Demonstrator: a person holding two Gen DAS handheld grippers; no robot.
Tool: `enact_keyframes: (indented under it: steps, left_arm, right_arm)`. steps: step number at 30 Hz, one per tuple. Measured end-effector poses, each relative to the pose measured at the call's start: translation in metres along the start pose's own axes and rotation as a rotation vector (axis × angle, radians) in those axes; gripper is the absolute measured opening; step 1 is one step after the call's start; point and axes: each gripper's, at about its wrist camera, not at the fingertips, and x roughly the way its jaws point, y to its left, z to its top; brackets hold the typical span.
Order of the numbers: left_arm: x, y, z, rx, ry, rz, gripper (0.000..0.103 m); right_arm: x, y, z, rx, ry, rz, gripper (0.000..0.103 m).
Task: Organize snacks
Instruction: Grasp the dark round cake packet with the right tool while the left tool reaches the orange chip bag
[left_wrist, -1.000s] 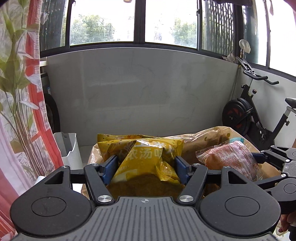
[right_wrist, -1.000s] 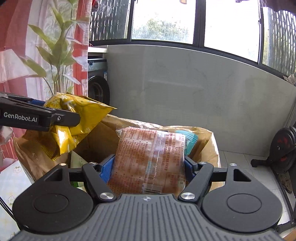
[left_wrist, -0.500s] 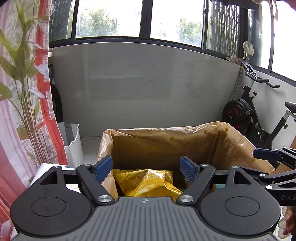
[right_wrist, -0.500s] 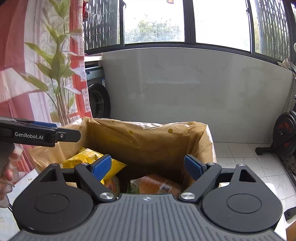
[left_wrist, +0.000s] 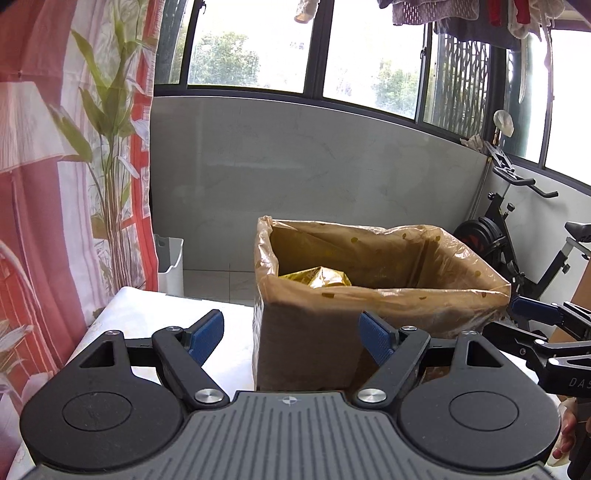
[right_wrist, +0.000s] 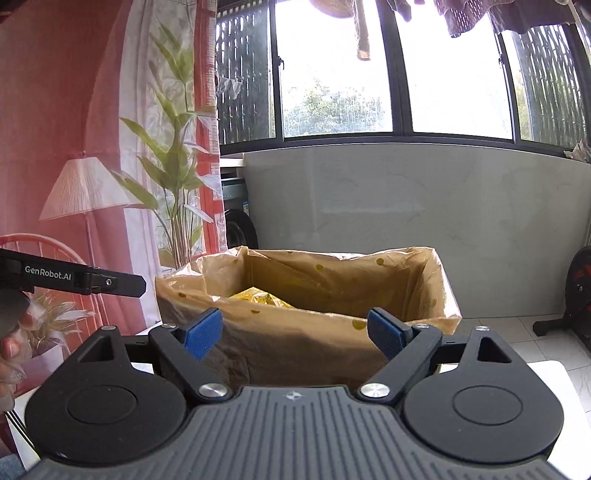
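While both grippers hover before the lined box, left fingers apart, right fingers apart, yellow snack bag inside

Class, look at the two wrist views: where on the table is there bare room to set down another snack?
Bare white table lies left of the lined box, out to the curtain. A smaller bare corner lies right of the box. Inside, a yellow packet takes the left part.
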Motion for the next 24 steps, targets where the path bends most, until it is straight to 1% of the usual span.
enact_keyframes:
  steps: [4,5,7,12,16,20,22,24]
  left_arm:
    - [-0.005,-0.002,-0.027,-0.012,0.025,0.0,0.082]
    - [-0.003,-0.002,-0.036,-0.017,0.045,0.003,0.082]
    - [0.003,-0.002,-0.049,-0.029,0.09,0.011,0.081]
    - [0.008,-0.005,-0.077,-0.018,0.149,0.027,0.081]
    - [0.013,-0.004,-0.091,-0.049,0.215,0.013,0.081]
    - [0.014,-0.002,-0.1,-0.06,0.24,0.013,0.081]
    - [0.014,-0.001,-0.101,-0.069,0.243,0.014,0.081]
    - [0.015,-0.003,-0.102,-0.072,0.248,0.012,0.081]
  right_arm:
    - [-0.01,0.002,-0.027,0.004,0.046,-0.001,0.088]
    - [-0.013,0.001,-0.036,0.005,0.067,-0.001,0.087]
    - [-0.015,0.0,-0.054,-0.002,0.12,-0.009,0.087]
    - [-0.018,-0.005,-0.096,0.015,0.243,-0.03,0.086]
    - [-0.021,-0.005,-0.126,0.015,0.346,-0.033,0.086]
    - [-0.031,-0.004,-0.146,-0.033,0.422,-0.038,0.086]
    - [-0.035,-0.003,-0.153,-0.076,0.457,-0.031,0.086]
    - [-0.037,0.002,-0.16,-0.147,0.504,-0.02,0.086]
